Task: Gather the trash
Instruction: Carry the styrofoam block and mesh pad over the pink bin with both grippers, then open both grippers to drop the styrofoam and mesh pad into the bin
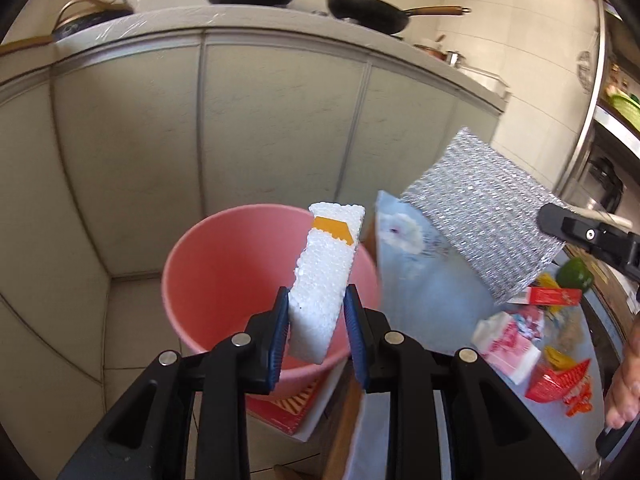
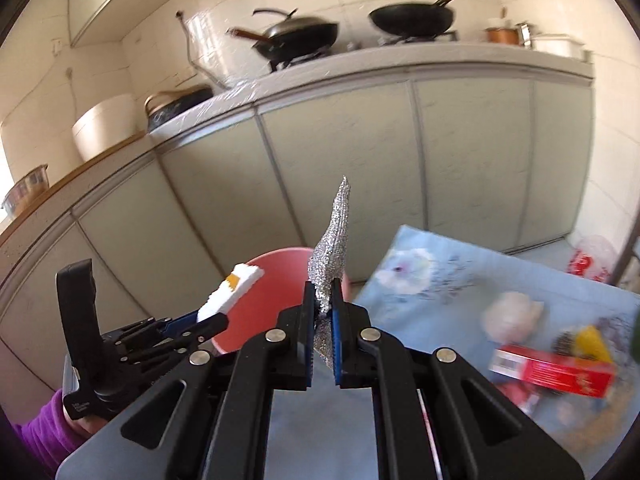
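Pink bin [image 1: 224, 280]: on floor, before cabinets.
Silver foil sheet [image 1: 484, 216]: three o'clock of bin, clamped in right gripper [image 2: 323, 312].
Foam block [image 1: 324, 276]: upright above bin, clamped in left gripper [image 1: 318, 322].
Red box [image 2: 552, 372]: on blue cloth [image 2: 436, 280].

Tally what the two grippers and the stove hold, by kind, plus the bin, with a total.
Foam blocks, in the left gripper: 1
Silver foil sheets, in the right gripper: 1
Black pans on the stove: 2
Pink bins: 1
Total: 5
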A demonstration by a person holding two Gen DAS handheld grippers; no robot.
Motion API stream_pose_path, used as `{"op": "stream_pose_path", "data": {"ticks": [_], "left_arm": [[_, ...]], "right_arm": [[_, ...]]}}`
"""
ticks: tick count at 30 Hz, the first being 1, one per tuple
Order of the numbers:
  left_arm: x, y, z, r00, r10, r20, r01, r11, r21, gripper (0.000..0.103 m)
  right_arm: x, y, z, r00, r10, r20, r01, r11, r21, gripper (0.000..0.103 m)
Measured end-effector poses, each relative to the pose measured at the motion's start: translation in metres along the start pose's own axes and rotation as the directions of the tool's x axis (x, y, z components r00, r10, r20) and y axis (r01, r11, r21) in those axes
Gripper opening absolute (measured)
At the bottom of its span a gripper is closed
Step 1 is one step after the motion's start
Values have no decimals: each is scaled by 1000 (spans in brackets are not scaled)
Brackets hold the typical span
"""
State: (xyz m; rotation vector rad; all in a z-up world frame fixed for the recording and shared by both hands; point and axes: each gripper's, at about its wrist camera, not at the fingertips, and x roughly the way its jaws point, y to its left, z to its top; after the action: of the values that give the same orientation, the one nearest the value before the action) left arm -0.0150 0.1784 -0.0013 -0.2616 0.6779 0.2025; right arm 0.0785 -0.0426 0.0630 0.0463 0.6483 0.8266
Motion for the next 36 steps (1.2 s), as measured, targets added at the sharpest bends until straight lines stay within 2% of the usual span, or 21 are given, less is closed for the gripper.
{"op": "stream_pose_path", "data": {"ticks": [8, 14, 17, 20, 22, 24, 30, 36], "left_arm": [[48, 28, 1, 995, 62, -79, -67, 996, -55, 27], [79, 33, -3, 986, 93, -136, -102, 993, -62, 28], [88, 35, -3, 982, 102, -159, -114, 991, -67, 36], [92, 39, -2, 981, 96, -166, -110, 990, -83, 44], [90, 39, -1, 983, 93, -160, -109, 990, -92, 45], [84, 40, -1, 984, 90, -151, -105, 990, -96, 45], [62, 27, 4, 991, 75, -108, -85, 992, -92, 45], [30, 9, 4, 998, 22, -64, -26, 998, -57, 45]], "right_arm": [[91, 19, -3, 988, 41, -146, -41, 999, 3, 7], [134, 19, -10, 974, 14, -227, -11, 1000, 15, 8], [146, 18, -17, 964, 8, -264, -2, 1000, 21, 8], [152, 19, -21, 957, 17, -288, -12, 1000, 21, 13], [150, 17, -21, 958, 26, -285, -21, 1000, 21, 25], [146, 18, -20, 960, 35, -278, -31, 999, 17, 30], [111, 24, -13, 977, 25, -214, -27, 1000, -9, 30], [57, 20, -15, 990, -8, -143, 4, 999, -33, 30]]}}
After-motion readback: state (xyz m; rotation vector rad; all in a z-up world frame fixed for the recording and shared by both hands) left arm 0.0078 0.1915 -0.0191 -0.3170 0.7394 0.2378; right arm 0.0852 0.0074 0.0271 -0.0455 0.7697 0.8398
